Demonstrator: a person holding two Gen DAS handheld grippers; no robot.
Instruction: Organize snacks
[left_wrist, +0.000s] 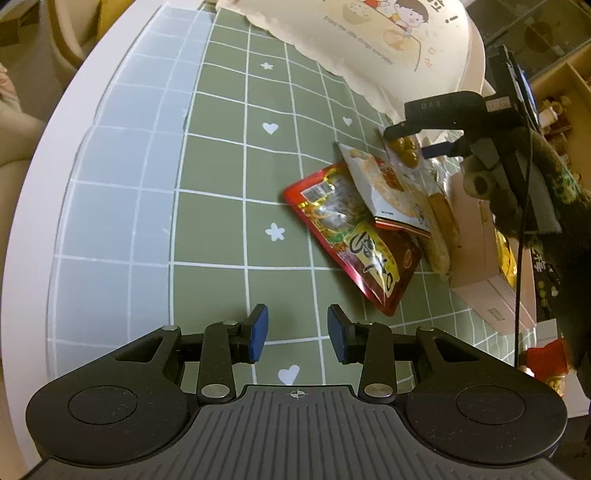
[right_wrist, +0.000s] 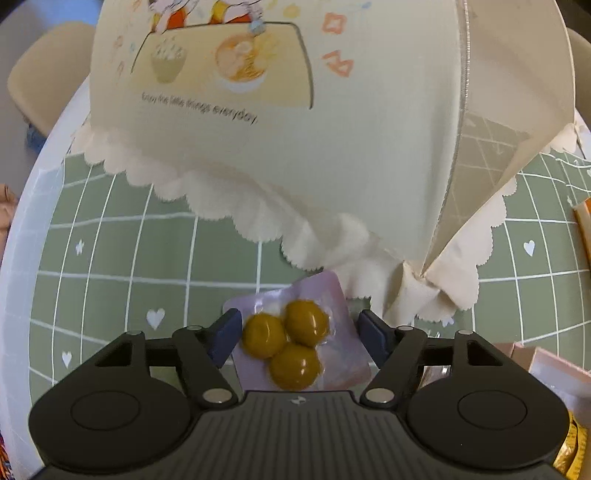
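Right gripper (right_wrist: 295, 330) jaws spread, straddling the packet of three olive-green balls (right_wrist: 295, 339), pads not touching it; packet lies just beside the cream food cover (right_wrist: 295, 129). Left gripper (left_wrist: 295, 334) jaws released, empty, well apart from that cover.

Black hand-held gripper (left_wrist: 295, 338), 2 blue pads (left_wrist: 257, 334), silver screws.
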